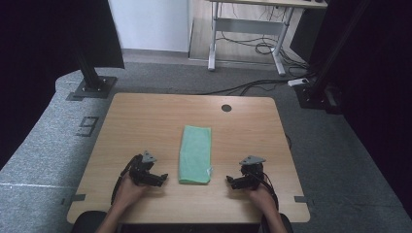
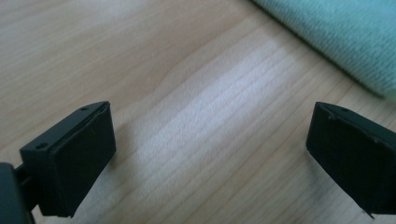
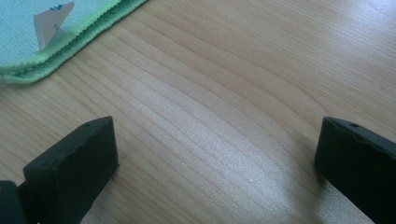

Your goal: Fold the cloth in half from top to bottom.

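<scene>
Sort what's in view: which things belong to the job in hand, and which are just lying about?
In the job:
- folded green towel, lying between the grippers
- left gripper, open, beside the towel
- right gripper, open, beside the towel

Just there:
- wooden table
- desk frame behind
- floor cables

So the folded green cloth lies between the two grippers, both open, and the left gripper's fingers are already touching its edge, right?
Not quite. The folded green cloth does lie between the open left gripper and right gripper, but the left gripper view shows bare wooden table between the fingers and the cloth: apart, not touching.
</scene>
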`<state>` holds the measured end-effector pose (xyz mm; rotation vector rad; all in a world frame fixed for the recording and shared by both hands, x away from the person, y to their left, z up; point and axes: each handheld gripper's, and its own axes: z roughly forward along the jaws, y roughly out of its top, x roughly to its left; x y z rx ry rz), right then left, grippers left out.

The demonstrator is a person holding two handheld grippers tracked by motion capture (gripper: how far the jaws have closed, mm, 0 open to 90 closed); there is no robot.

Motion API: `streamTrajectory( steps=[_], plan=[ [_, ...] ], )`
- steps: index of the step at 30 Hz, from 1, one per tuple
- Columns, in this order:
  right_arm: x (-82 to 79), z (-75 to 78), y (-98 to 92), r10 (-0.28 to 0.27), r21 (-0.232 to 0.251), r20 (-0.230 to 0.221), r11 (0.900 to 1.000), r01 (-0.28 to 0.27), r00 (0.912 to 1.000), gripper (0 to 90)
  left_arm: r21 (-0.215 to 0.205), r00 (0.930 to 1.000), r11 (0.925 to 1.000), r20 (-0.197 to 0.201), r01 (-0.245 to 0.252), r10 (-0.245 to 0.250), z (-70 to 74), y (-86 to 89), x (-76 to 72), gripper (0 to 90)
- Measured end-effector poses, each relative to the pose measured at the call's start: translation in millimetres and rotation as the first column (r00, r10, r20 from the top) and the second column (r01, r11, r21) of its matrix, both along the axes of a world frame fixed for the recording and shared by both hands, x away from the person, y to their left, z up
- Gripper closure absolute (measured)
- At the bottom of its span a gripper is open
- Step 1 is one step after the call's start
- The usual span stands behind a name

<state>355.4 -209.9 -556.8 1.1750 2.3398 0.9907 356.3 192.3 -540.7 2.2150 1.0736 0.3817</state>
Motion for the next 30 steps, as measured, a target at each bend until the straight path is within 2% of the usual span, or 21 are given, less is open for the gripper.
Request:
streamTrajectory(
  steps=[7, 12, 22, 30],
  plan=[
    [0.2, 0.0, 0.1, -0.001, 0.000, 0.000, 1.000, 0.001, 1.0000, 0.0, -0.020, 0.9996, 0.9998, 0.027, 0.001, -0.001, 10.7, -5.4, 12.7, 1.4],
    [0.5, 0.1, 0.6, -0.003, 0.001, -0.002, 1.000, 0.003, 1.0000, 0.0, -0.047, 0.9991, 0.9989, 0.042, 0.001, 0.001, 17.8, -15.7, 27.9, 1.7],
    [1.4, 1.2, 4.8, 0.005, -0.007, -0.010, 1.000, -0.005, 0.9999, 0.0, -0.013, 0.9975, 0.9999, 0.070, 0.009, -0.008, 23.0, -46.5, 63.7, 2.1],
    [2.1, 4.0, 5.9, 0.011, -0.006, -0.023, 1.000, -0.011, 0.9997, 2.8, 0.005, 0.9978, 0.9998, 0.064, -0.019, 0.018, 11.4, -55.5, 81.5, 2.5]
  ],
)
